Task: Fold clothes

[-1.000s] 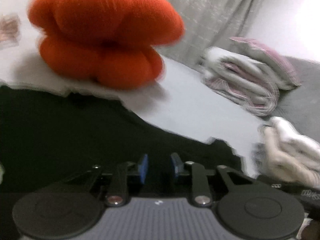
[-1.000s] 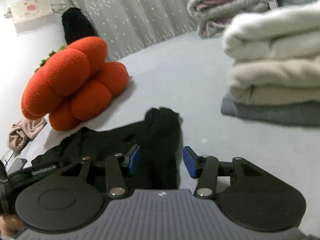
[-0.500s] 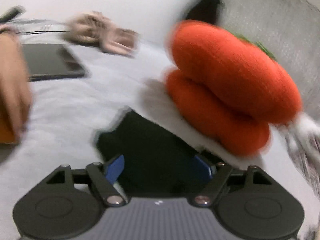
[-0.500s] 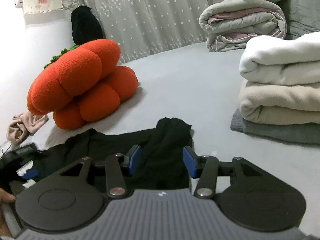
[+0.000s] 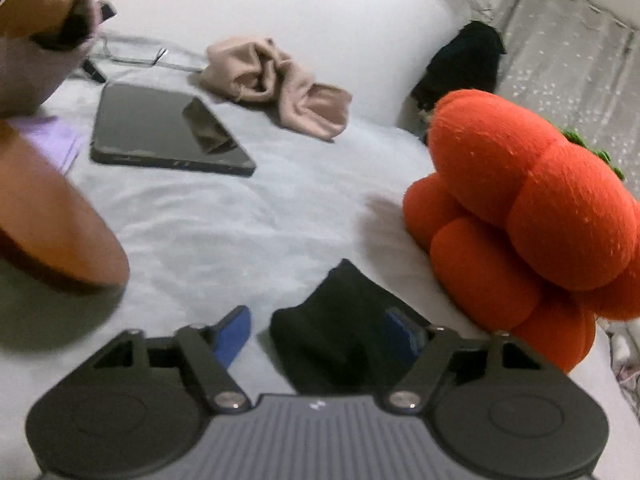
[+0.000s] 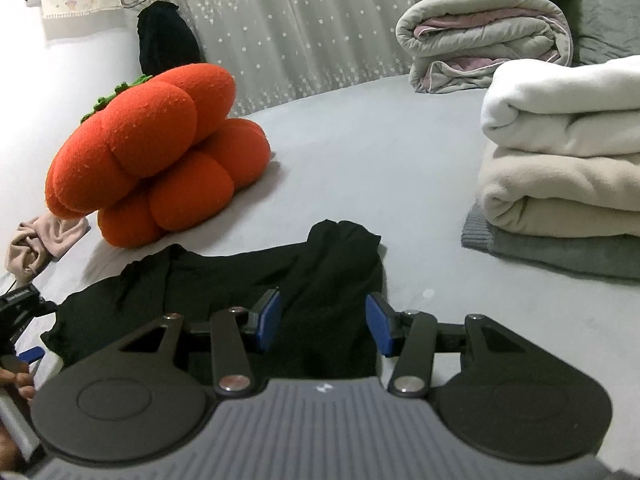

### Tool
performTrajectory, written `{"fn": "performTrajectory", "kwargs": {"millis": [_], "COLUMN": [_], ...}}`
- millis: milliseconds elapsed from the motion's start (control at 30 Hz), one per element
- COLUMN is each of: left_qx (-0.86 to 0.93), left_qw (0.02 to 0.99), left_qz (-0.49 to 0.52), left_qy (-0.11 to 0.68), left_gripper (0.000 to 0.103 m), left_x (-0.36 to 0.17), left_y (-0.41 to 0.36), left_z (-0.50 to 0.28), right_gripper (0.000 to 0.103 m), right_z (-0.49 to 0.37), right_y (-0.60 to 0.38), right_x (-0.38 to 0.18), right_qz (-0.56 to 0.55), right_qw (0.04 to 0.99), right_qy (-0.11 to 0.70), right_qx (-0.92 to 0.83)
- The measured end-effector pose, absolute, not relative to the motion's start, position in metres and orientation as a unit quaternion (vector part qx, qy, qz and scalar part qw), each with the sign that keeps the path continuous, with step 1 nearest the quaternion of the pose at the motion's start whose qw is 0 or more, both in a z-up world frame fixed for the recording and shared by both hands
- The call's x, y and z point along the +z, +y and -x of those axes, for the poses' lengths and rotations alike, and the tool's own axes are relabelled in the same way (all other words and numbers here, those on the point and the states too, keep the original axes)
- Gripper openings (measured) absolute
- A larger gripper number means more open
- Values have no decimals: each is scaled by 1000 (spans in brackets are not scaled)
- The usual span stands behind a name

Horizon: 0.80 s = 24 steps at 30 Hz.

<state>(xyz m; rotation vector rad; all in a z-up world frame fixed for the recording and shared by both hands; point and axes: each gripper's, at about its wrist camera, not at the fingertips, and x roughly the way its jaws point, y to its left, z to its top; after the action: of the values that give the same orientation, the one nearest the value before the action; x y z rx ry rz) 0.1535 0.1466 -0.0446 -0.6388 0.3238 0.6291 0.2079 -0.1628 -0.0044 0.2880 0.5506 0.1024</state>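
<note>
The bed, a smooth pale grey sheet, carries everything. At its far right sits a stack of folded pieces, white over cream over grey knit, thick and soft-edged, with a rolled quilt behind. A plump orange cushion, lobed like a pumpkin with a green tuft, stands to the left.

The garment, thin matte black fabric, lies spread and rumpled on the sheet in front of the cushion, one end bunched into a rounded fold. It looks like the fold is just being set up: both ends are being addressed but neither is lifted.

A flat dark tablet and a crumpled beige cloth lie further off in the left view.

The right hand-held gripper is spread, the black fabric running between its blue pads without either pad visibly pressing on it. The left hand-held gripper is also spread, its jaws having just been closing, with a dark corner of the garment between them; the right pad sits against the cloth, the left pad apart from it.

Next, each probably needs to close on its end so the fabric can be lifted and laid over itself.
</note>
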Motion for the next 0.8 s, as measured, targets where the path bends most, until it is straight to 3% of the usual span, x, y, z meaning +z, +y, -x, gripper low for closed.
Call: {"fn": "performTrajectory", "kwargs": {"millis": [33, 67, 100, 433, 800], "left_qx": [287, 265, 238, 56, -139], "left_qw": [891, 893, 892, 964, 956], "left_qz": [318, 334, 356, 244, 160], "left_qy": [149, 145, 145, 85, 201], "left_gripper": [49, 20, 6, 4, 4], "left_x": [-46, -47, -49, -19, -23], "left_y": [149, 151, 155, 107, 61], "left_z": [-154, -155, -156, -152, -178], "right_gripper": [52, 52, 52, 52, 52], "right_z": [-208, -208, -207, -208, -208], "right_y": [-162, -162, -161, -164, -167], "right_x": [-4, -4, -4, -5, -6], "right_qz": [-141, -140, -140, -144, -146], "right_qw": [951, 951, 951, 951, 950], "right_qy": [271, 271, 271, 270, 272], "right_qx": [51, 50, 50, 50, 50]}}
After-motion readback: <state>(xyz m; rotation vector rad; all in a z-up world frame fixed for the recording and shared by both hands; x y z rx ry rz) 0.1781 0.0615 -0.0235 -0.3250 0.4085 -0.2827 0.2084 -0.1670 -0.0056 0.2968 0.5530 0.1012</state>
